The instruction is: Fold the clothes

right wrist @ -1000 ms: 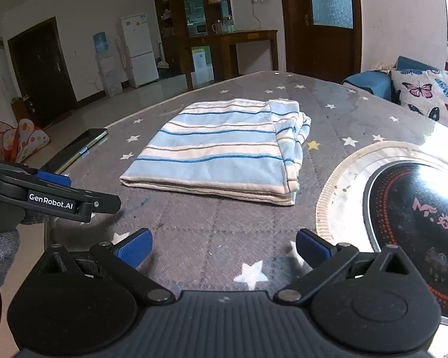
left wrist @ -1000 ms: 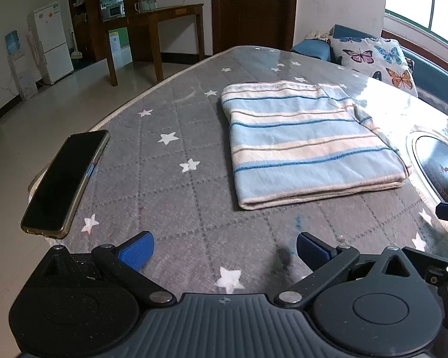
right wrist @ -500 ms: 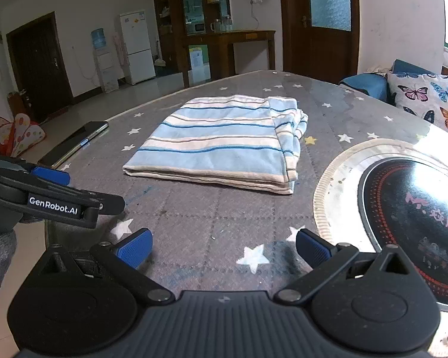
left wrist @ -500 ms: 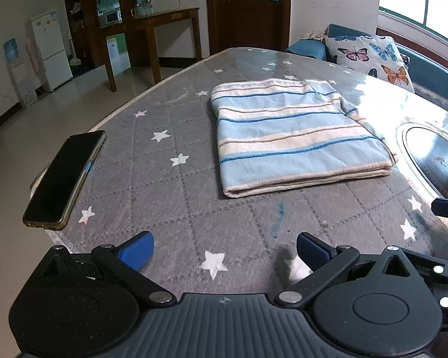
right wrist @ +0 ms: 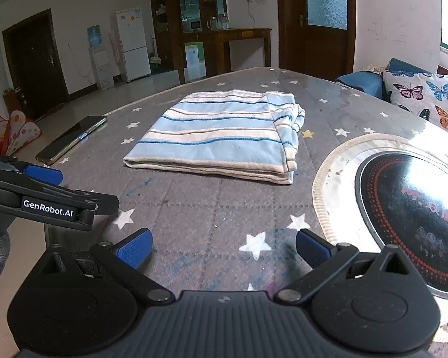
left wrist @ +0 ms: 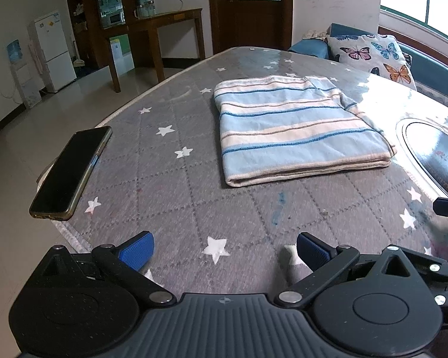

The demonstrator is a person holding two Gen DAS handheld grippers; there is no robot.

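**Striped cloth lies folded, both tongs empty**

Left wrist view: the left tongs [left wrist: 222, 249] gape, released, short of the folded striped cloth [left wrist: 295, 128] lying mid-worktop [left wrist: 170, 197], a phone [left wrist: 71, 173] at the edge.

Right wrist view: the right tongs [right wrist: 222, 249] spread, empty. Cloth [right wrist: 221, 134] looks soft, light, limp; best pinched at a near corner of its layered hem.

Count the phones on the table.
1. The phone lies flat at the table's left edge, left of the folded striped cloth. None other shows; the cloth could hide one.
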